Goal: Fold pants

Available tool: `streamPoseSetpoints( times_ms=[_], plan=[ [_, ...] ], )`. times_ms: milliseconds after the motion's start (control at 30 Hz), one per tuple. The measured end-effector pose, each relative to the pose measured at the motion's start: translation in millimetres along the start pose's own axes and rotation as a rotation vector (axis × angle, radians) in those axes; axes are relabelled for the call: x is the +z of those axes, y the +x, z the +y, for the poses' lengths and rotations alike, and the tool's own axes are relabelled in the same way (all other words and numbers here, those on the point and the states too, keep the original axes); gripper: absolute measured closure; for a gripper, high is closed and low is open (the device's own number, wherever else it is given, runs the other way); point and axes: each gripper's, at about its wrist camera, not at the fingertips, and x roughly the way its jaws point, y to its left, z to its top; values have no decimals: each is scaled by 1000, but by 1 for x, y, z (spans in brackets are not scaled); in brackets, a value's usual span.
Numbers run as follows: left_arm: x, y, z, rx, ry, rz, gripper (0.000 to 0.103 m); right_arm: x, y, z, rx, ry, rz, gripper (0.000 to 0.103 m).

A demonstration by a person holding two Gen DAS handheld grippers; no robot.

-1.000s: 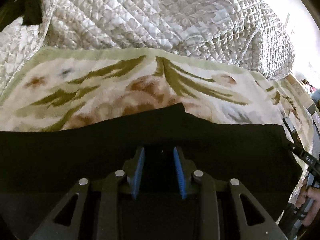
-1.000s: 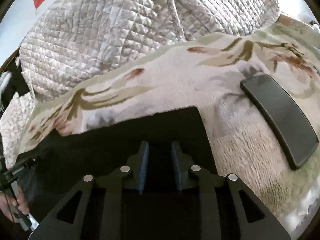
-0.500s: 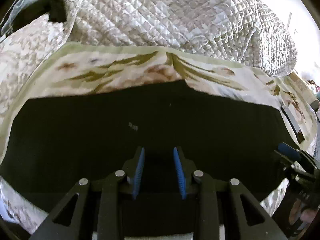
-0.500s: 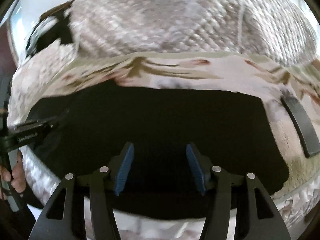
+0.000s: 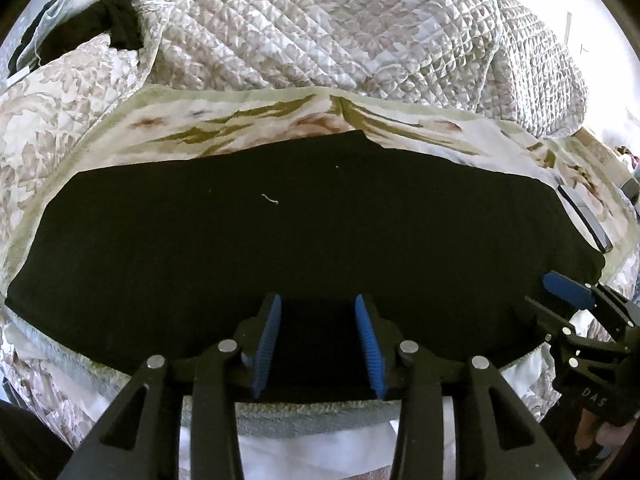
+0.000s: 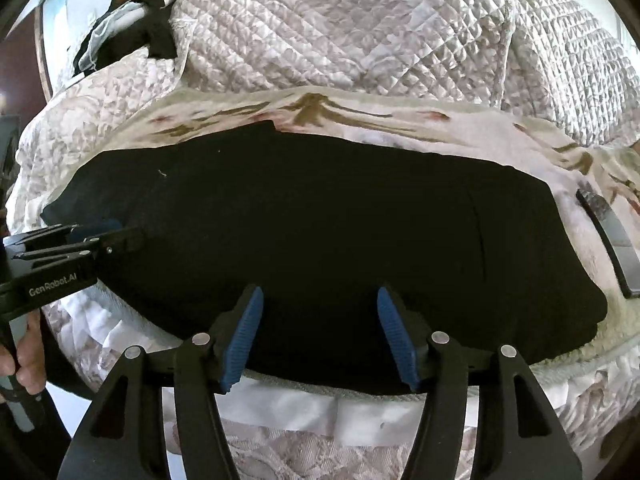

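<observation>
From the left wrist view we see the black pants (image 5: 320,232) spread flat across a floral blanket (image 5: 256,120) on the bed, their near edge running along the bed's front edge, with a small pale thread (image 5: 270,199) lying on the cloth. Our left gripper (image 5: 318,344) sits over that near edge; its blue pads (image 5: 266,344) are parting, the dark fabric shows between them, and we cannot tell whether they still press it. At the right rim we see our right gripper (image 5: 568,292) over the pants' right end, with the letters "DAS" (image 5: 594,392) readable on its black body. A quilted bedspread (image 5: 340,28) is heaped behind the blanket, and a dark flat phone-like slab (image 5: 584,216) lies just beside the pants on the right. From the right wrist view, the right gripper (image 6: 320,336) is opening wide above the pants (image 6: 320,220), its pads clear of the cloth. At the left edge our left gripper (image 6: 92,236) reaches onto the pants' left end, marked "GenRobot.AI" (image 6: 52,281), held by a hand (image 6: 22,364). The dark slab (image 6: 612,236) lies at the right.
</observation>
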Motion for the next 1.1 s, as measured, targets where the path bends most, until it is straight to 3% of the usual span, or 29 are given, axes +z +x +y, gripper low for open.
streamPoseSetpoints(
  times_ms=[300, 433, 600, 867, 933, 1100],
  plan=[
    [-3, -3, 3, 3, -10, 2, 61, 3, -3, 3, -13, -8, 16, 42],
    [-4, -8, 20, 29, -52, -4, 61, 5, -10, 6, 32, 17, -21, 42],
    [-7, -10, 42, 45, -79, -3, 61, 2, 1, 17, 23, -29, 20, 42],
    [1, -12, 89, 152, -158, -13, 60, 16, 0, 33, 89, -49, 0, 42],
    [-1, -11, 94, 148, -161, -13, 60, 13, 12, 35, 80, -63, 42, 42],
    [0, -12, 99, 163, -154, -21, 60, 18, 8, 36, 86, -63, 28, 42]
  ],
)
